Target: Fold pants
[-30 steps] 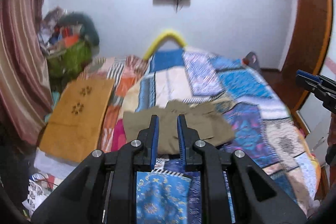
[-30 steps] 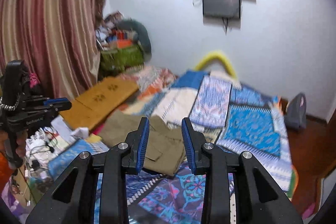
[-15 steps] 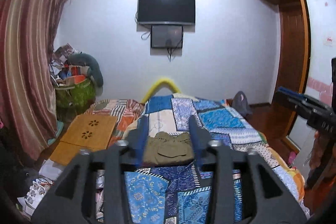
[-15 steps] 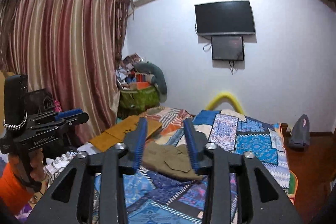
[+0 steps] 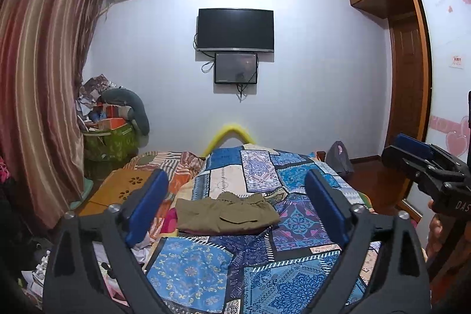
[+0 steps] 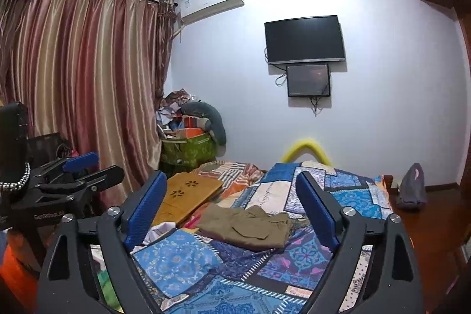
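Holding both tools well back from the bed (image 5: 206, 270), I had my left gripper (image 5: 235, 211) spread wide with nothing between its blue pads, where a second earlier its fingers had been nearly closed and close over the cloth. My right gripper (image 6: 229, 208) was likewise wide apart and empty, opened further than it had been a second before. The olive pants (image 5: 226, 212) lay folded into a compact rectangle on the patchwork quilt, near the bed's left edge, untouched by either tool. Both views had tilted up and pulled away since then, so the wall television (image 5: 235, 30) and striped curtain (image 6: 82, 84) showed in full.
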Motion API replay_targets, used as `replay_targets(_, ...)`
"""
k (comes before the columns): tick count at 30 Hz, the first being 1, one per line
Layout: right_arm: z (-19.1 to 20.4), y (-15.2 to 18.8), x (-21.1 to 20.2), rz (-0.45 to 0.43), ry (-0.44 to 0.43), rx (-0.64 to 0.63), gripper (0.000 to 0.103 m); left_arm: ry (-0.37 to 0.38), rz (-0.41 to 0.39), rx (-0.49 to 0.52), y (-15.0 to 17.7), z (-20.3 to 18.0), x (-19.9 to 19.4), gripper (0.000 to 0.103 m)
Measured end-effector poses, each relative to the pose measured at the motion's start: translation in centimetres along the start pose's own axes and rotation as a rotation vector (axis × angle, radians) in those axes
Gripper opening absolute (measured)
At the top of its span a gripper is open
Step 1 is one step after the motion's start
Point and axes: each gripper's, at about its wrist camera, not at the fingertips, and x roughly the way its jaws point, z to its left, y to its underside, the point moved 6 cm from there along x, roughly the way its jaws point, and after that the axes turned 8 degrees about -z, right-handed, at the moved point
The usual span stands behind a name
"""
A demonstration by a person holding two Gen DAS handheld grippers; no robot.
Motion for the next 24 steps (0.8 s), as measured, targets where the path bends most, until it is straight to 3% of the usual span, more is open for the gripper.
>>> replay_targets(3, -0.3, 0.3, -0.5, -0.01, 0.006, 0.019, 0.102, -0.006, -0.006, 0.003, 0.2, -0.1, -0.1, 0.101)
replay_targets(24, 0.2, 1.3, -1.3, 0.005, 0.012, 0.023, 0.103, 0.004, 0.015, 0.011, 1.6, -0.6, 0.2, 0.103)
